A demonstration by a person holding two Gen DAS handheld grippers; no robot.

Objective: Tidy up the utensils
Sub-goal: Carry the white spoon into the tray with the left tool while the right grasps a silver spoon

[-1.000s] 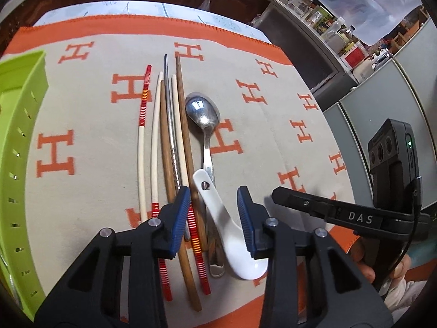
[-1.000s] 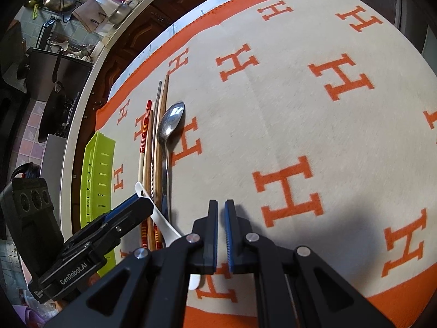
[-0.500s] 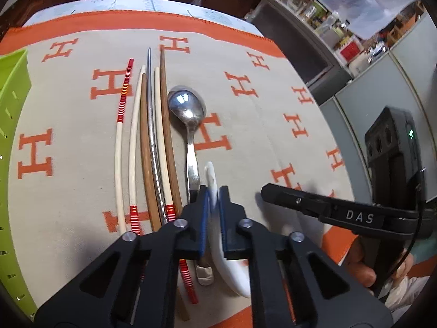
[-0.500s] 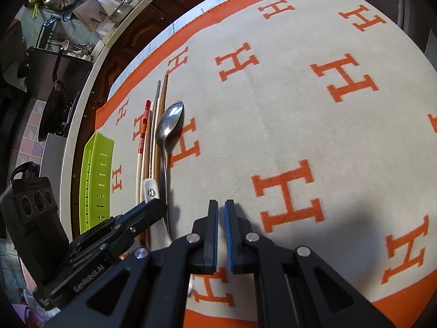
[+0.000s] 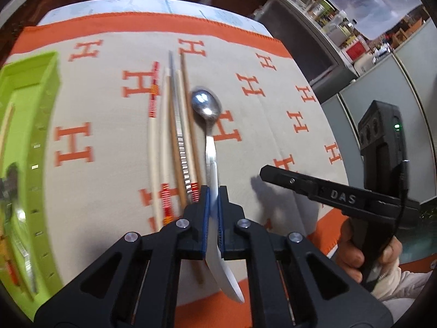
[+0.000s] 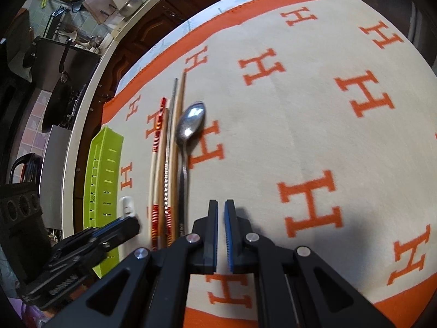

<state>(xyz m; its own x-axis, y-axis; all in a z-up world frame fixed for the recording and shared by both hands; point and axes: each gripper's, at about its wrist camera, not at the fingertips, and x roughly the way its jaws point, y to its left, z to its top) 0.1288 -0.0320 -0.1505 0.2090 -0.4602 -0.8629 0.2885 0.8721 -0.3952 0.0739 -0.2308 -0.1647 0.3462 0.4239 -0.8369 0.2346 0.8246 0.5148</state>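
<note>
Left gripper [image 5: 213, 205] clamps white spoon [image 5: 221, 270] (lifted off cloth [image 5: 109, 169]), chopsticks [image 5: 174, 136] alongside.

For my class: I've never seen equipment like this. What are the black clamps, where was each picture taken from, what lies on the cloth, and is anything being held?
No robot here: a person holds two hand-operated grippers, each with a fisheye camera looking along its jaws. One picture comes from the left gripper, the other from the right gripper. On the orange-and-cream cloth lie several chopsticks and a metal spoon; a green tray sits at the side. The left jaws are closed on a white ceramic spoon, which looks lifted. The right jaws are closed on nothing.
</note>
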